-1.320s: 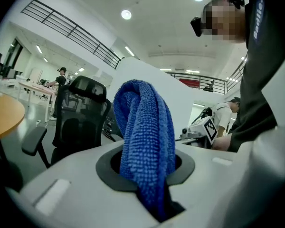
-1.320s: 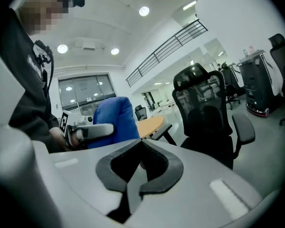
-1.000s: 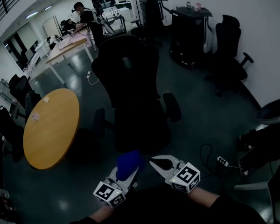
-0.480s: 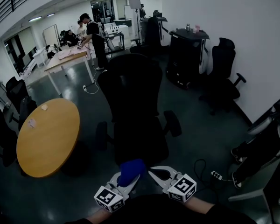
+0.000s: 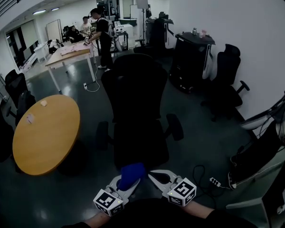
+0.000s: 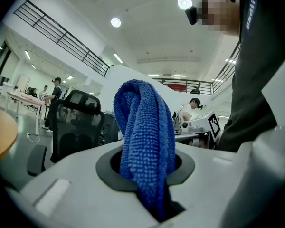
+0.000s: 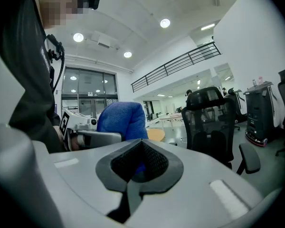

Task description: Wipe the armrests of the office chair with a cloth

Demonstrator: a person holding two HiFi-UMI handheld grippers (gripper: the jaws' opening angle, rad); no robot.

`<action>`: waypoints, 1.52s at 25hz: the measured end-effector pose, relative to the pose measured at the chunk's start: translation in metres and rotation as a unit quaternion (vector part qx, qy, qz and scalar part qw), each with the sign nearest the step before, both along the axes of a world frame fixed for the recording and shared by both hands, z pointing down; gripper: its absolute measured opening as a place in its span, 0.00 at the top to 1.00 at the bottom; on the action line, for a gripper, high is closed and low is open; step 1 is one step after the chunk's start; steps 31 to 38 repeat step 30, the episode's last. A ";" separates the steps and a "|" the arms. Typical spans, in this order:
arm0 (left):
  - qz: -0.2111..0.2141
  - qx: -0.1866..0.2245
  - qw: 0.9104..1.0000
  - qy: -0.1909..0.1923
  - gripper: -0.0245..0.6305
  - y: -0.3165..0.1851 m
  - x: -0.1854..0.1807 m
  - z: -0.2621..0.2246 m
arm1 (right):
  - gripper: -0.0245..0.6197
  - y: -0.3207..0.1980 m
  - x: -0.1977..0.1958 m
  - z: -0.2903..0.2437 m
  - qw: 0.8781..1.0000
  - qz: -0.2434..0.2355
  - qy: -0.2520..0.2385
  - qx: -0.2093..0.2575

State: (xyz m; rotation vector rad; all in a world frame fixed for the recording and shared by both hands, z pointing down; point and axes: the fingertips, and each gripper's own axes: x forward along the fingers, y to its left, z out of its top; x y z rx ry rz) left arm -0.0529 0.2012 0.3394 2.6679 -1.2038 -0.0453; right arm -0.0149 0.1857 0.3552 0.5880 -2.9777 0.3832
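Observation:
A black office chair (image 5: 133,87) stands in front of me with its seat toward me. Its armrests show on the left (image 5: 102,134) and on the right (image 5: 175,126). My left gripper (image 5: 128,183) is low and close to my body, short of the seat, and is shut on a blue cloth (image 5: 132,174). In the left gripper view the cloth (image 6: 147,141) bulges up out of the jaws. My right gripper (image 5: 154,177) is just beside it, shut with nothing in it. In the right gripper view the chair (image 7: 211,125) is ahead on the right.
A round wooden table (image 5: 45,134) stands to the chair's left. On the right are other black chairs (image 5: 225,84), a black cabinet (image 5: 192,56), and a power strip with cables (image 5: 213,180) on the floor. People stand at a desk (image 5: 69,56) far behind.
The head view has tilted up and shifted, so more of the room's back and right side shows. Both grippers stay low by my body, the cloth still held.

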 end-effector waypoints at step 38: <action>-0.006 0.001 1.000 -0.023 0.80 0.008 0.006 -0.005 | 0.96 0.009 0.004 0.010 1.000 -0.006 0.011 0.003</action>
